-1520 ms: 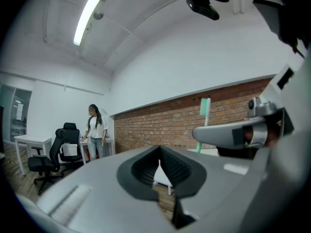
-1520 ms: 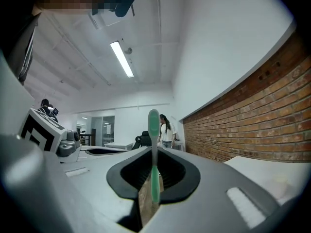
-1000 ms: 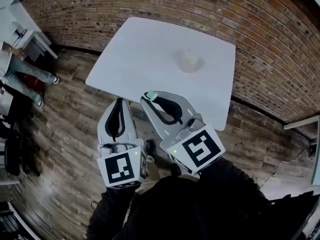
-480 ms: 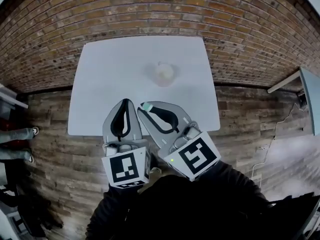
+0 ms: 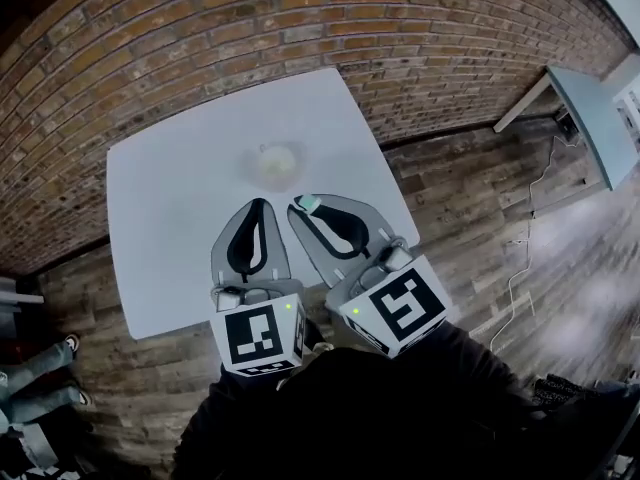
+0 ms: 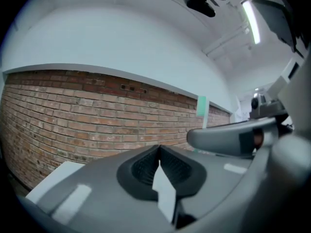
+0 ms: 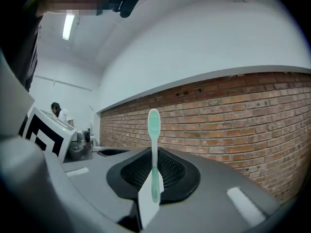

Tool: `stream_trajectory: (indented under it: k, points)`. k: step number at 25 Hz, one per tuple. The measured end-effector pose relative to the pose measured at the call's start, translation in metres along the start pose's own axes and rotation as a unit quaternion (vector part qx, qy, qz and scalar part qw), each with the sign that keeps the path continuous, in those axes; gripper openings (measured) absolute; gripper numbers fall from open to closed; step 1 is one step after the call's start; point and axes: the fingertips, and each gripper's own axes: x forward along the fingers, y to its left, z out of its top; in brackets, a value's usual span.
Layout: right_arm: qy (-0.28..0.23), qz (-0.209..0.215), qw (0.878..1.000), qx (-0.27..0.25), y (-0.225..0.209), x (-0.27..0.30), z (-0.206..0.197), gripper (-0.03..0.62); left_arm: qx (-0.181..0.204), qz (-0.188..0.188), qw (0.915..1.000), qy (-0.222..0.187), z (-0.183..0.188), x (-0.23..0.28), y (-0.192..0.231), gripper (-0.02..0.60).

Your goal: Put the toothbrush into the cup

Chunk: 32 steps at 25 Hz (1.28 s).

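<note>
A pale cup (image 5: 277, 162) stands upright near the middle of the white table (image 5: 165, 223). My right gripper (image 5: 303, 206) is shut on a mint-green toothbrush (image 5: 309, 204), just short of the cup and a little to its right. In the right gripper view the toothbrush (image 7: 153, 149) stands upright between the pads, its rounded end sticking up above them. My left gripper (image 5: 257, 204) lies beside the right one, also short of the cup, its jaws shut with nothing between them (image 6: 159, 148). The left gripper view shows the toothbrush (image 6: 201, 106) above the right gripper (image 6: 233, 136).
A brick wall (image 5: 200, 38) runs behind the table. Wooden floor (image 5: 470, 198) surrounds it, with a cable (image 5: 520, 258) lying on the right. Another table (image 5: 590, 93) stands at the upper right. A person's legs (image 5: 30, 388) show at the lower left.
Both grippers have swung round and moved from in front of the table to above its near part, closer to the cup. The toothbrush stays gripped in the right one.
</note>
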Motion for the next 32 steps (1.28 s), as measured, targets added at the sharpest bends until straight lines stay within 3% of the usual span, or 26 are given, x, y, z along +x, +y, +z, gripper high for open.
stream_trajectory:
  k: [5,12,19,32]
  points:
    - [-0.009,-0.035,0.999,0.004,-0.031,-0.005,-0.002,0.034,0.007,-0.036,0.9993,0.001,-0.006,0.028,-0.022,0.008]
    - [-0.007,-0.029,1.000,0.011,-0.066,0.014,-0.010,0.034,0.008,-0.038,0.9992,0.012,-0.009,0.071,-0.031,0.008]
    - [-0.002,-0.001,1.000,0.014,-0.093,0.050,-0.009,0.034,0.005,-0.013,0.9996,0.023,-0.014,0.110,-0.015,0.008]
    - [0.005,0.072,0.997,0.001,-0.100,0.121,0.000,0.034,-0.008,0.076,0.9971,0.006,-0.006,0.144,0.052,0.008]
